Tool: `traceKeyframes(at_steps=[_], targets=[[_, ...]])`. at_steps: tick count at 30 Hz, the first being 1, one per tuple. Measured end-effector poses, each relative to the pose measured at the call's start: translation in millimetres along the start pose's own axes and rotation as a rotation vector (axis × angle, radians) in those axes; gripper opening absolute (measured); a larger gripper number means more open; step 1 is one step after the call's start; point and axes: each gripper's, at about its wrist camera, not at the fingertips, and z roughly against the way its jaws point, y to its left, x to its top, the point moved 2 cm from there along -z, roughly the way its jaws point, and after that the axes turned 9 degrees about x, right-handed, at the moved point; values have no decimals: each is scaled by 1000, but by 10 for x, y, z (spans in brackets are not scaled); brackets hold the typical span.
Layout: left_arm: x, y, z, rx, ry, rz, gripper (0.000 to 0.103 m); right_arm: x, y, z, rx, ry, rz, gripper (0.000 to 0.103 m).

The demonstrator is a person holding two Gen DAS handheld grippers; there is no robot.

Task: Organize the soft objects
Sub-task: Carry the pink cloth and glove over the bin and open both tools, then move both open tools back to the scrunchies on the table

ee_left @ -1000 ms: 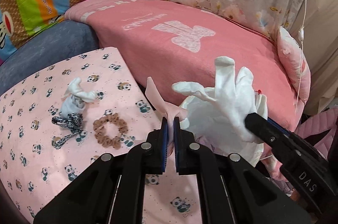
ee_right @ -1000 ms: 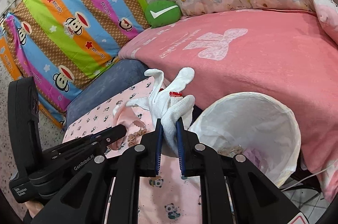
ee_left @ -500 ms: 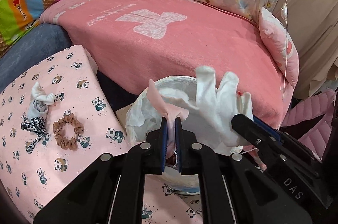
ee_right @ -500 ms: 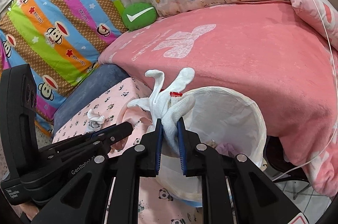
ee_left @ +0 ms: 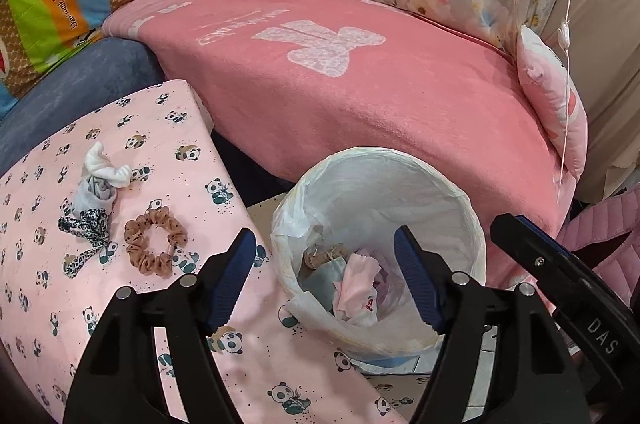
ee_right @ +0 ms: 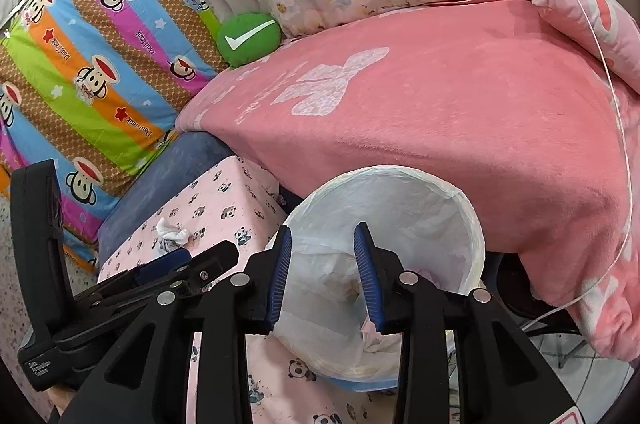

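Over the lined bin (ee_left: 460, 192), both grippers, left gripper (ee_left: 326, 282) and right gripper (ee_right: 322, 270), have just opened, empty; the limp, light scrunchie (ee_left: 155, 242) suits a pinch on its ruffled ring.

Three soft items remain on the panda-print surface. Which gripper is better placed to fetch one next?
Left, probably. The left gripper, open and empty, sits beside the brown scrunchie, with the leopard-print tie and white sock bundle just beyond. The right gripper hangs over the lined bin, farther away.

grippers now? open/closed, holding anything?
Left gripper: open, empty, jaws just opened over the bin.
Right gripper: open, empty, jaws just opened.
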Motion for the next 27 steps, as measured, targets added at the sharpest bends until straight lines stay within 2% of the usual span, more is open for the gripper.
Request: traceKeyframes(at_steps=[16,18,19,27], targets=[[-142,648,40,64,6,125,68,-134,444,-262,37,65,80,36],[-161,754,38,83,4,145,74,-160,529,-313,43,73,91,39],[-173,812,35,92,3,155,75,-173,570,-344,46,79,99,42],[-274,1377,-84,159,28,247,77,-309,849,-650,63,141,150,42]])
